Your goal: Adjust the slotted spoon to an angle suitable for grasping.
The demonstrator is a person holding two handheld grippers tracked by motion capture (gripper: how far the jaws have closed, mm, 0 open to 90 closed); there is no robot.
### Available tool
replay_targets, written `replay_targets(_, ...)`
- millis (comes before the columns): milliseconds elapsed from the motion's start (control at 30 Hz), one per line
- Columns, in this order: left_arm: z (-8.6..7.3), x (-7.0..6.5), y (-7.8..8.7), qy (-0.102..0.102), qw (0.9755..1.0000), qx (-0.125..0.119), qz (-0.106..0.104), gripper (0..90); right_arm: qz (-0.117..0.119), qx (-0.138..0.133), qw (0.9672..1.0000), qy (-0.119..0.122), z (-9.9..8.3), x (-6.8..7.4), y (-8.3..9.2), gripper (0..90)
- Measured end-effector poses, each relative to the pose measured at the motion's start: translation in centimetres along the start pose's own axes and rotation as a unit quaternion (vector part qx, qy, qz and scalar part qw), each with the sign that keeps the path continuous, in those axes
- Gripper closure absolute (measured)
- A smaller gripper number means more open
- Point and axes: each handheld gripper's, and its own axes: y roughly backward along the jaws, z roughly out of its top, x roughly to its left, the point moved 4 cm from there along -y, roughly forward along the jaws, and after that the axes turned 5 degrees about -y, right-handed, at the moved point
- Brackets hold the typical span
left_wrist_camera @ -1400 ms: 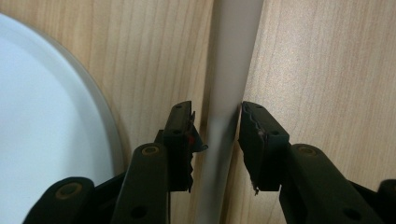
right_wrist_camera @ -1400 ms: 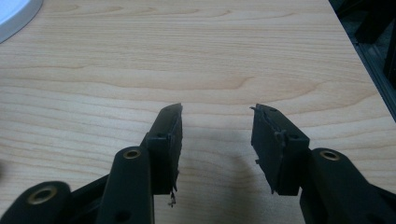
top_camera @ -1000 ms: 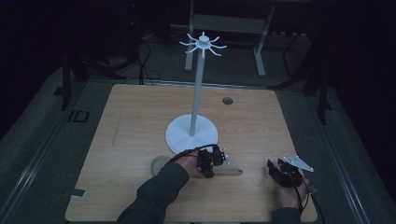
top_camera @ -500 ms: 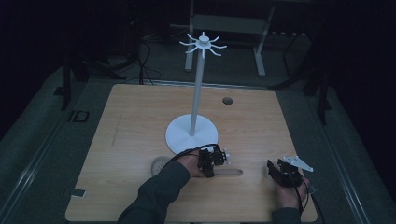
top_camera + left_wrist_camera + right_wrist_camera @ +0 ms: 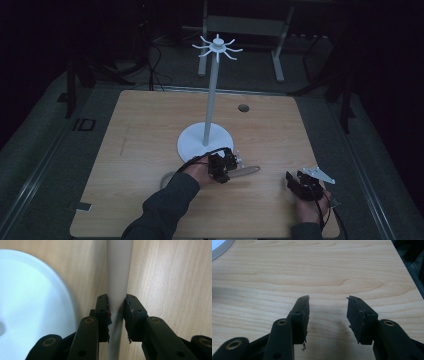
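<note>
Left gripper (image 5: 226, 165) sits at the near-centre of the table (image 5: 150, 130), its jaws having just been closing and now clamped on a pale grey rod-like piece (image 5: 117, 277); in the left gripper view the piece runs straight up between both pads, pinched on either side. From the high view the same piece (image 5: 246, 171) points out to the right of the gripper, low over the wood, just in front of the round white base (image 5: 205, 141) of the tall hook stand (image 5: 217, 49). What the piece is exactly I cannot tell; it is smooth and slightly tapered. Right gripper (image 5: 302, 184) rests near the right front edge, jaws apart with nothing between them, bare wood under them in the right gripper view. Risks, as I judge them: the grip is near one end of a smooth, narrowing shaft, so the long free end could lever the piece round or let it slide out if the hand swings quickly. The base lies just beside the gripper, so a sideways move could knock it and rock the tall pole. If the piece is meant for the hooks at the top, the pole itself stands in the way of the lift. Also about: a faint round mark (image 5: 167, 179) left of the left forearm, a small dark hole (image 5: 243, 107) at the far side, and a tag (image 5: 82, 206) at the near left corner.
</note>
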Motion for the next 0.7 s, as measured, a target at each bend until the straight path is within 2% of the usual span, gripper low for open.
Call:
replay_targets(100,-0.2,0.3,1.0,0.016,0.9995,-0.023,0.017,74.4,0.000,0.001,1.0000,-0.002,0.0,0.0,0.0,52.2)
replay_targets(133,-0.2,0.3,1.0,0.016,0.9995,-0.023,0.017,74.4,0.000,0.001,1.0000,-0.002,0.0,0.0,0.0,52.2)
replay_targets(167,-0.2,0.5,1.7,0.031,0.9981,-0.040,0.035,74.4,0.000,0.001,1.0000,-0.001,0.0,0.0,0.0,52.2)
replay_targets(267,-0.4,0.8,2.7,0.046,0.9958,-0.058,0.054,74.4,0.000,0.000,1.0000,-0.001,0.0,0.0,0.0,52.2)
replay_targets(300,-0.4,0.8,2.7,0.046,0.9958,-0.058,0.054,74.4,0.000,0.000,1.0000,-0.001,0.0,0.0,0.0,52.2)
replay_targets(333,-0.5,0.8,3.3,0.060,0.9929,-0.075,0.069,74.4,0.000,0.000,1.0000,-0.001,0.0,0.0,0.0,52.2)
replay_targets(433,-0.7,0.9,4.2,0.070,0.9890,-0.092,0.092,74.4,-0.001,0.001,1.0000,-0.001,0.0,0.0,0.0,52.1)
replay_targets(533,-1.0,1.0,5.0,0.086,0.9834,-0.115,0.111,74.4,-0.001,0.001,1.0000,0.000,0.0,0.0,-0.1,52.0)
replay_targets(700,-1.8,1.4,6.1,0.120,0.9717,-0.143,0.145,74.4,-0.004,0.001,1.0000,-0.002,-0.1,-0.2,-0.1,52.0)
